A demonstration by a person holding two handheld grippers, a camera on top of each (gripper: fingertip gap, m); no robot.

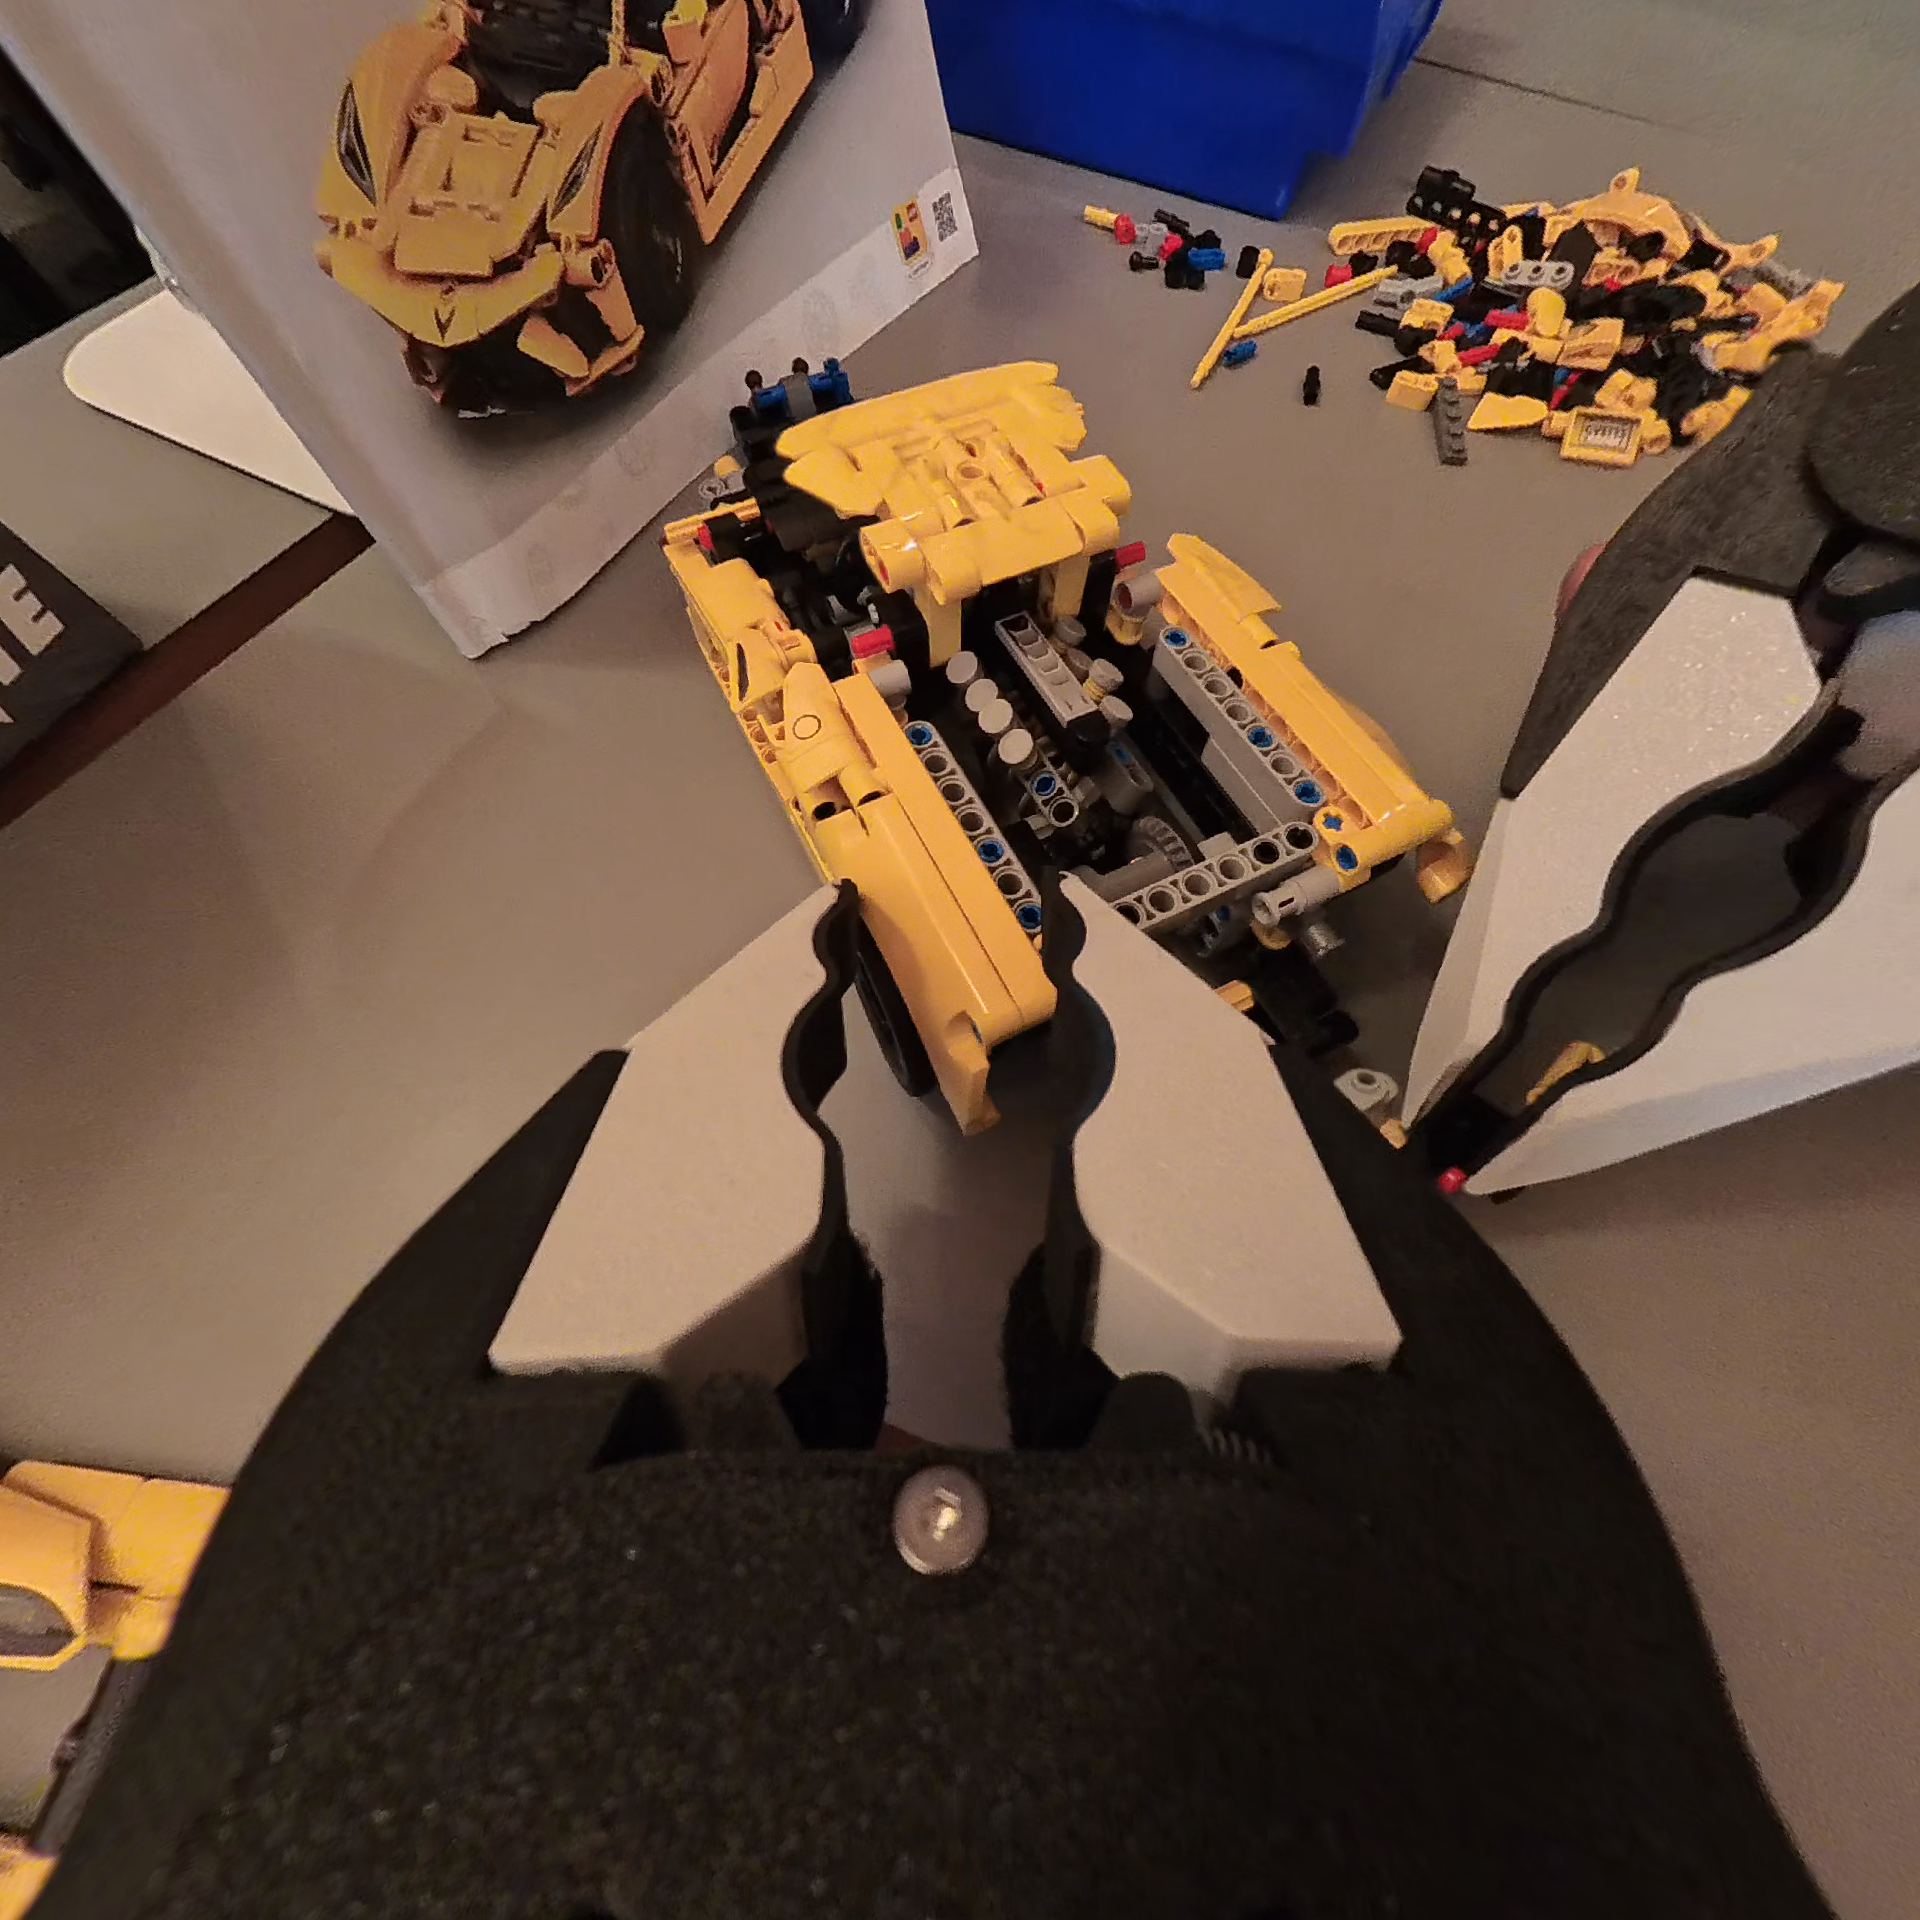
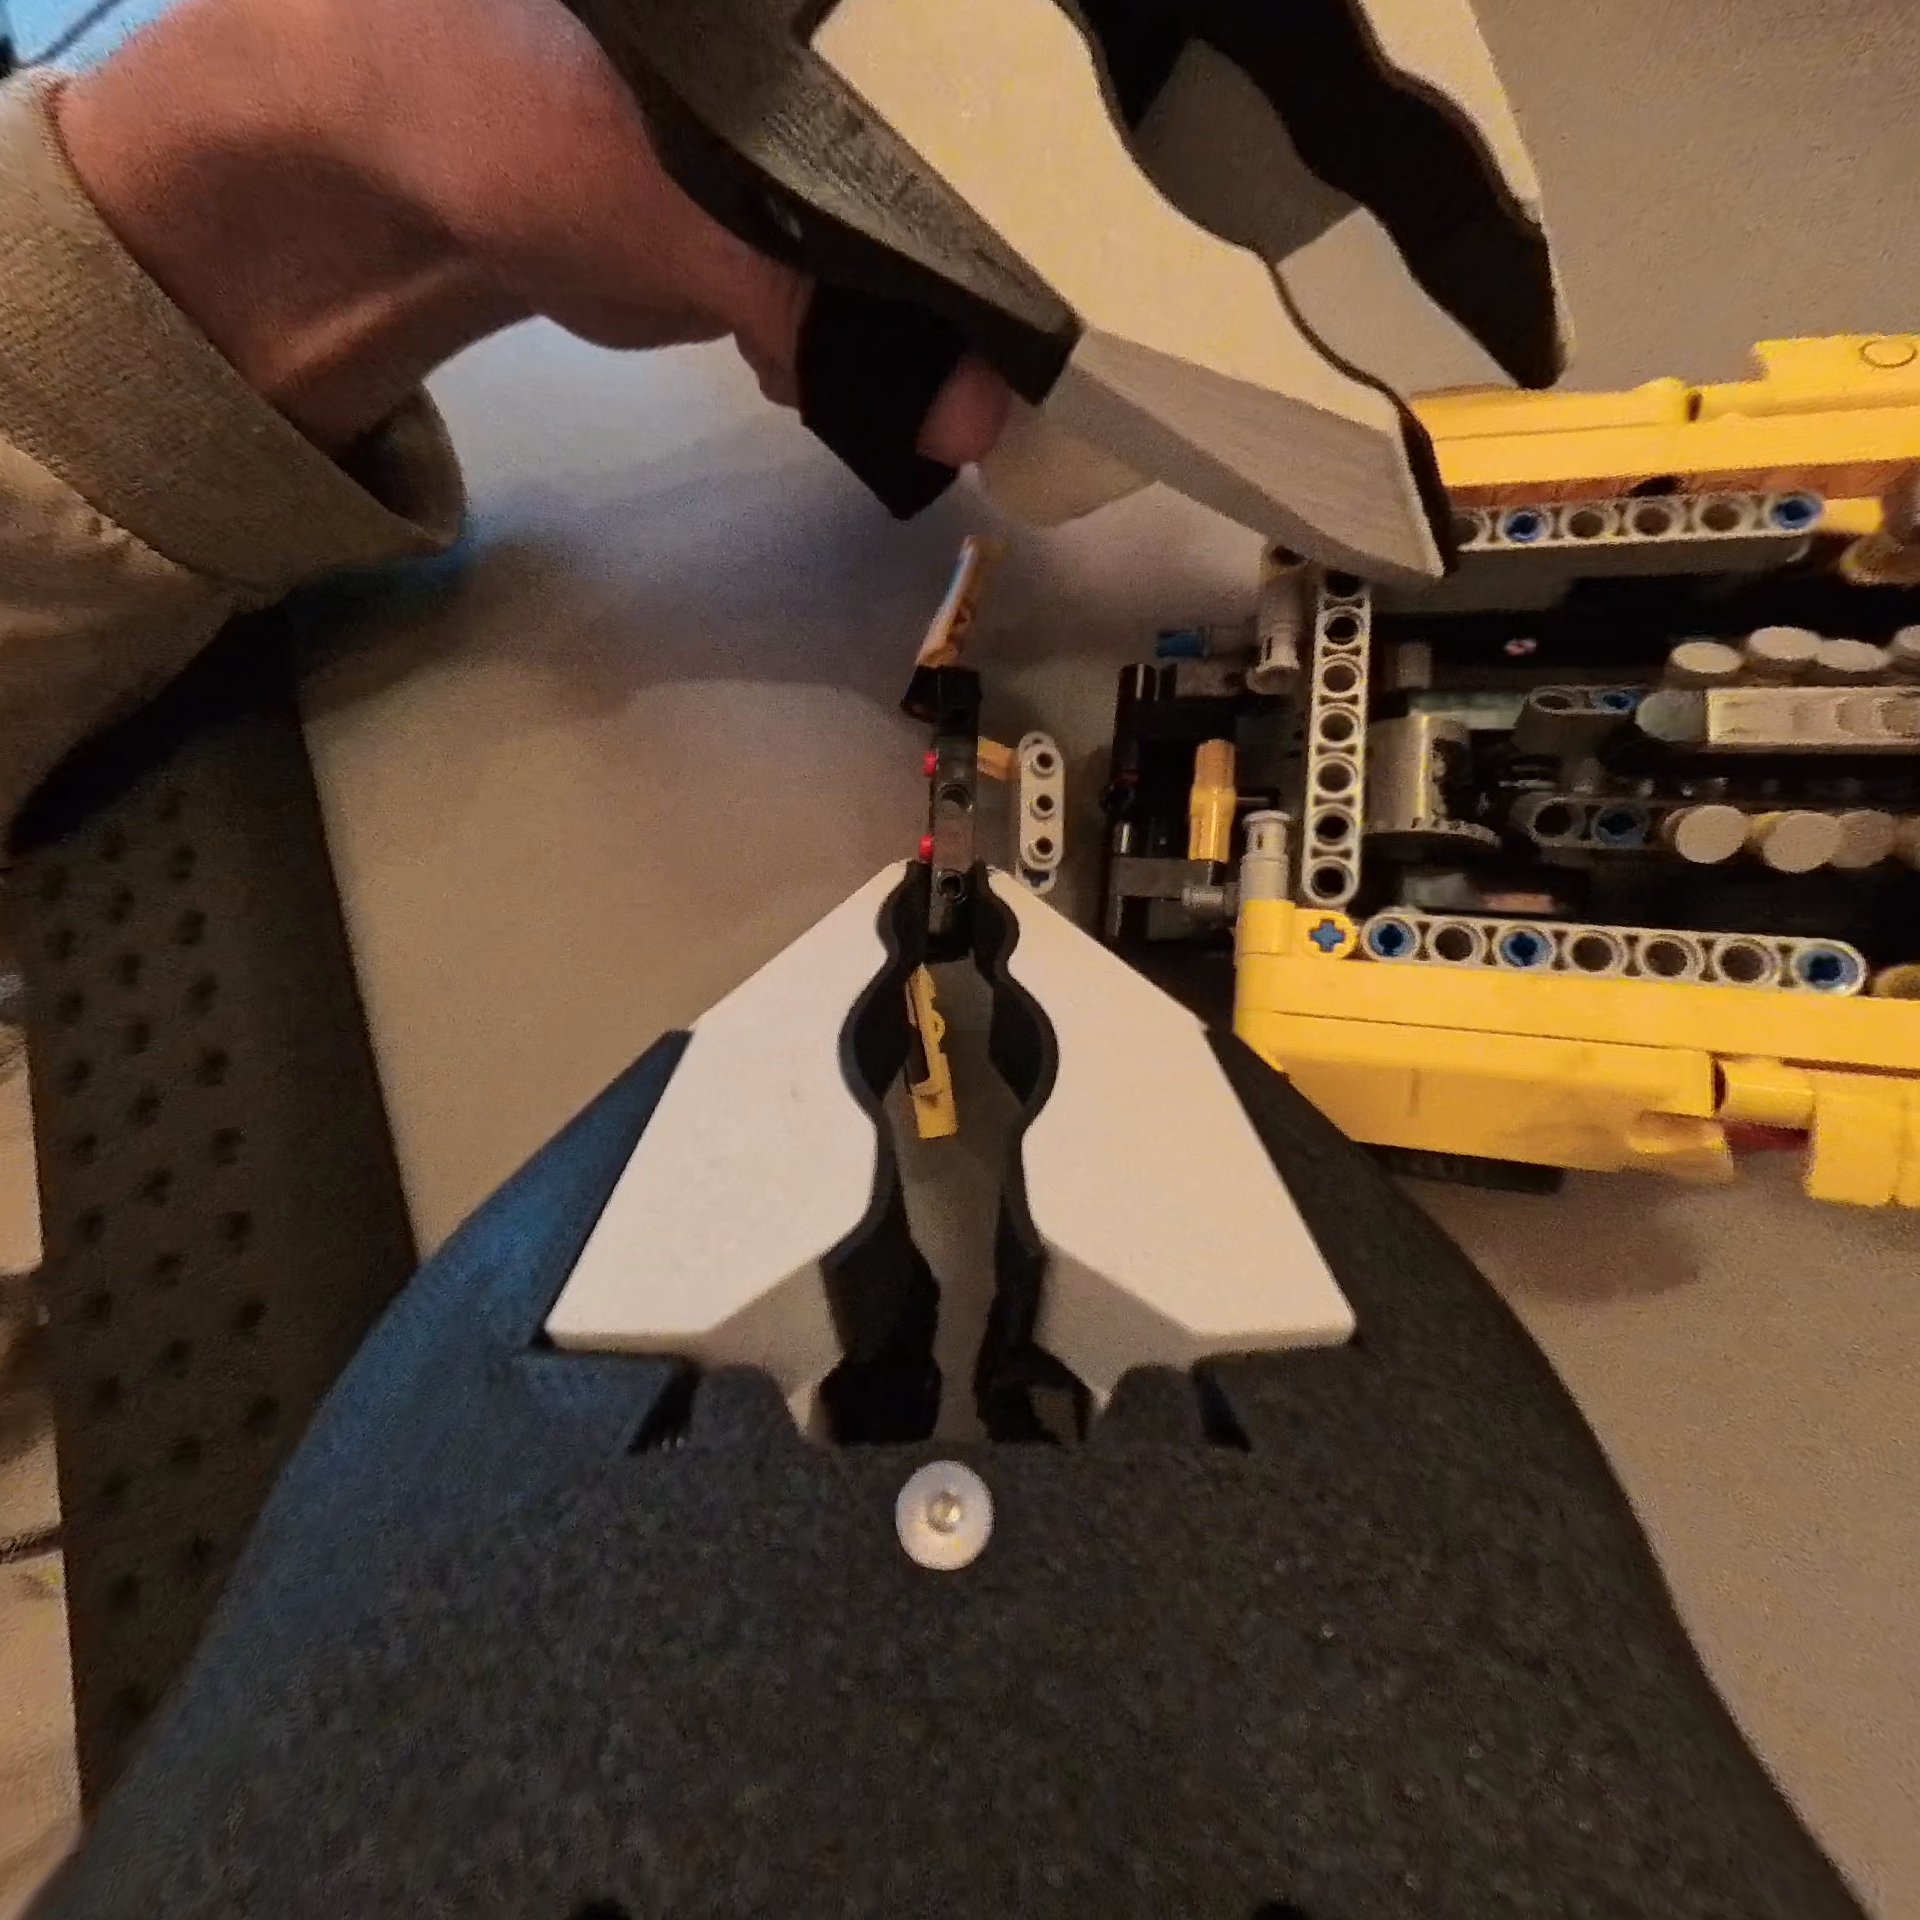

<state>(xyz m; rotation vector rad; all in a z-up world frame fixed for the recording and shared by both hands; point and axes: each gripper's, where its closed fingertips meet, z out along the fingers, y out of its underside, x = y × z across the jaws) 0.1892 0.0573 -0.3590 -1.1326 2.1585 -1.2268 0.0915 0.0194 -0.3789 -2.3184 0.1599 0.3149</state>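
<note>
- Gripping the car (image 1: 997, 748) by its near yellow side panel, left hand-held gripper (image 1: 951, 904) has its jaws clenched across panel and wheel; the car sits mid-table (image 1: 312, 935), rear frame open and engine bits exposed.
- Right hand-held gripper (image 2: 948, 883) is clamped on a thin black strip (image 2: 951, 810) with red pins, a yellow piece hanging off it inside the jaws; it sits just beside the car's rear, near a small grey beam (image 2: 1041, 795) lying loose on the table.
- Risk: the strip is pinched only at the fingertips, so it could twist or pop out if pushed against the frame.
- Risk: the dangling yellow piece looks loosely attached and may drop off or snag on the rear grey beam.
- Risk: the left grip is on a panel edge, not the chassis; hard pushing from the right could pry the panel loose or swing the car round.
- Risk: the two grippers are close, and fingers could collide near the rear corner.
- Risk: the loose grey beam and the parts pile (image 1: 1558, 301) beyond could get knocked; the box (image 1: 582, 260) and blue bin (image 1: 1174, 83) stand well apart.
- Can't tell whether the pins line up with any hole.
</note>
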